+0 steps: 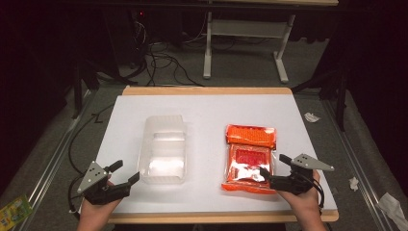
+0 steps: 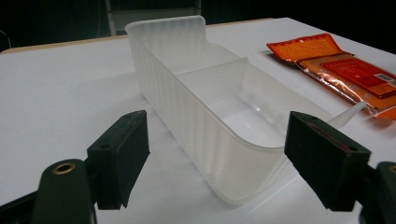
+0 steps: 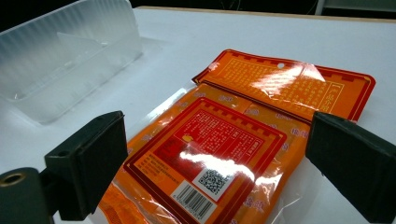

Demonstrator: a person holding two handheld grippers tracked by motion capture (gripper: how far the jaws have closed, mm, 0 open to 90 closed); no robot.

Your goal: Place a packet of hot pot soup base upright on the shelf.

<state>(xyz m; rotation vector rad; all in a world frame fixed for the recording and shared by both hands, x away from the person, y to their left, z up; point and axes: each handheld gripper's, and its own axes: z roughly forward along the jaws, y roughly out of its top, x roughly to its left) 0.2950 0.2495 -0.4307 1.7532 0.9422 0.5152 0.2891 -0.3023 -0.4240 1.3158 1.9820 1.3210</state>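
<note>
We start with the worktop (image 1: 202,103), a white board with a wooden edge, standing on a grey floor (image 1: 62,144) where cables trail off into the dark.

On its left half sits a translucent plastic container (image 1: 162,149), long and rectangular, with ribbed walls and a divider across the inside; it is empty. We judge it light and fairly stiff, though the thin walls would flex under a squeeze and the smooth plastic could slip, so a short end wall or the rim looks like the best place to take hold.

Well apart to its right lies an orange food packet (image 1: 250,158), flat on the worktop, its near end just ahead of the right gripper. It is a glossy, sealed film pouch with a folded orange header at the far end. We expect it to be light, floppy and slippery; a pinch on the flat sealed edge should hold better than one across the middle.

The left gripper (image 1: 119,174) rests near the container's near left corner, jaws spread wide and holding nothing. The right gripper (image 1: 272,164) is likewise spread and empty, framing the packet.

The packet carries a barcode and a QR code (image 3: 212,179); the printed text is too small to read.
</note>
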